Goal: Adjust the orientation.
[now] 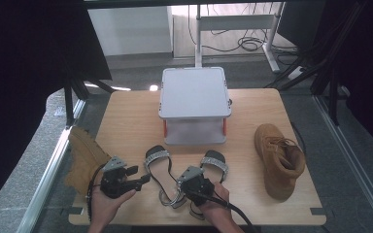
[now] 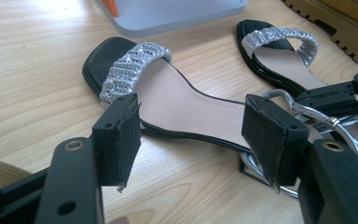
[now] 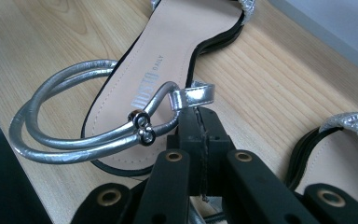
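Sandals lay side by side on the counter (image 1: pixel 126 121) in front of the grey stand (image 1: pixel 194 104). Your right claw (image 3: pixel 196 116) was pressed together, pinching the silver ankle strap (image 3: pixel 193 97) of the left sandal (image 1: pixel 159 167). Your left claw (image 2: pixel 191 135) stood spread just over that sandal's heel, gripping nothing. The right sandal (image 1: pixel 214 162) lay just beside it, tan boots (image 1: pixel 279 160) at either edge.

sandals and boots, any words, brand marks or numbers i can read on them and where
"DAILY": small grey print on the beige insole of the sandal in the right gripper view.
Larger silver brand stamp beside it on the same insole: partly behind the silver strap, not surely readable.
Dark mark on that insole's edge in the left gripper view: too small to read.
Tan boots: no text visible.
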The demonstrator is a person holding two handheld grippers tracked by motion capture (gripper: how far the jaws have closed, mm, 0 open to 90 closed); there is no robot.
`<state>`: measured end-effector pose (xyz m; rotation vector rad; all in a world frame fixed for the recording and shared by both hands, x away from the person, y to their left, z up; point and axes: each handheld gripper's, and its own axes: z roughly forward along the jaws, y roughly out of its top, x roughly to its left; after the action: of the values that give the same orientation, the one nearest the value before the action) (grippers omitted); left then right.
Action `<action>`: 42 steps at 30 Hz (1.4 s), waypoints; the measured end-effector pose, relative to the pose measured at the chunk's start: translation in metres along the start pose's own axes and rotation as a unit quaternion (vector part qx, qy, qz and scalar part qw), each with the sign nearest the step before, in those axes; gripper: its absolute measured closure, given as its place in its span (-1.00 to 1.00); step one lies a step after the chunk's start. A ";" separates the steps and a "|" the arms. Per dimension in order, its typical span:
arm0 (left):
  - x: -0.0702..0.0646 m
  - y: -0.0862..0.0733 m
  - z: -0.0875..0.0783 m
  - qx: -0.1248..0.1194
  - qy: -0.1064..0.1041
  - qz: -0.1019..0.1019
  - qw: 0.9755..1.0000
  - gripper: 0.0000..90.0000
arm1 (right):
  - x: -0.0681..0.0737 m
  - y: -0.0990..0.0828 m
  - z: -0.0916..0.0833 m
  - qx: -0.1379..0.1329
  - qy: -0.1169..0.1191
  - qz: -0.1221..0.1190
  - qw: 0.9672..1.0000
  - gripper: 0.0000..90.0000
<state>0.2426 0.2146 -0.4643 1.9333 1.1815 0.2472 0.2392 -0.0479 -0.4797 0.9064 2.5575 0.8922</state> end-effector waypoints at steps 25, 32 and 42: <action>0.004 0.000 -0.003 -0.003 0.001 -0.006 1.000 -0.17 | 0.021 0.008 0.008 0.013 0.039 -0.024 0.999 0.99; 0.007 -0.001 -0.004 -0.004 0.001 -0.009 1.000 -0.17 | 0.029 0.011 0.011 0.008 0.058 -0.022 0.998 0.99; 0.015 0.000 -0.012 -0.013 0.005 -0.018 1.000 -0.17 | 0.041 0.018 0.018 0.001 0.087 -0.022 0.996 0.99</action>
<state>0.2438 0.2337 -0.4605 1.8873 1.2138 0.2533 0.2243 -0.0024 -0.4845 0.8018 2.7134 0.9957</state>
